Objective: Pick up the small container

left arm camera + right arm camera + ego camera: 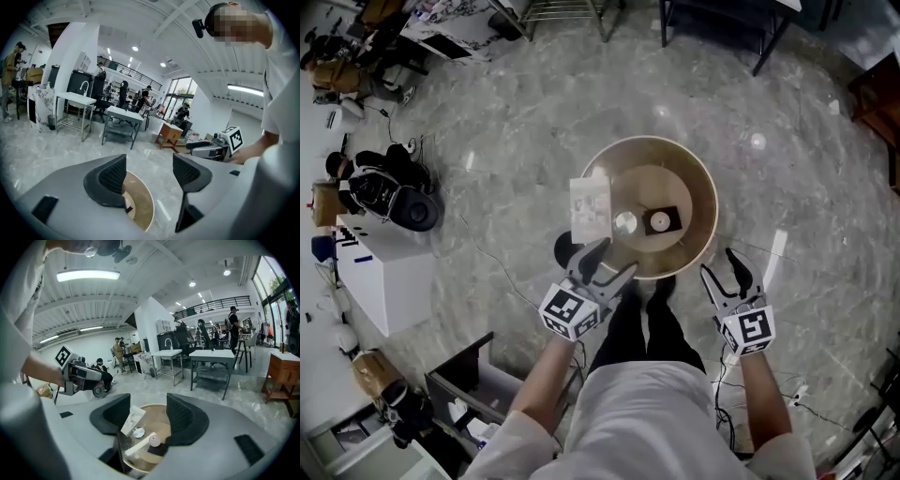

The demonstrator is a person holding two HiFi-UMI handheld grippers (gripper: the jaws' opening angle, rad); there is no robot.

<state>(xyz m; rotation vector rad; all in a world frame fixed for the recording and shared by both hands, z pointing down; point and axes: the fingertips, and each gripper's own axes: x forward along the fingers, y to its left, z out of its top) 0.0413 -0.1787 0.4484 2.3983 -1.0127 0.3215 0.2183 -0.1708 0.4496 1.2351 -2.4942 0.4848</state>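
A small round silvery container (625, 223) sits near the middle of a round wooden table (701, 192). Left of it stands a white printed packet (590, 208), and to its right a small white roll (661, 221) rests on a dark square. My left gripper (615, 260) hovers open at the table's near edge, just short of the container. My right gripper (720, 264) is open off the table's near right side. The right gripper view looks between my open right gripper (147, 416) at the packet (132, 420), container (138, 432) and roll (154, 440). My left gripper (150, 173) holds nothing there.
The table (143, 206) stands on a grey marble floor (506, 131). A white cabinet (380, 272) and bags lie at the left. Metal tables (211, 357) and a wooden cabinet (169, 133) stand farther off, with people around them. My legs are under the near edge.
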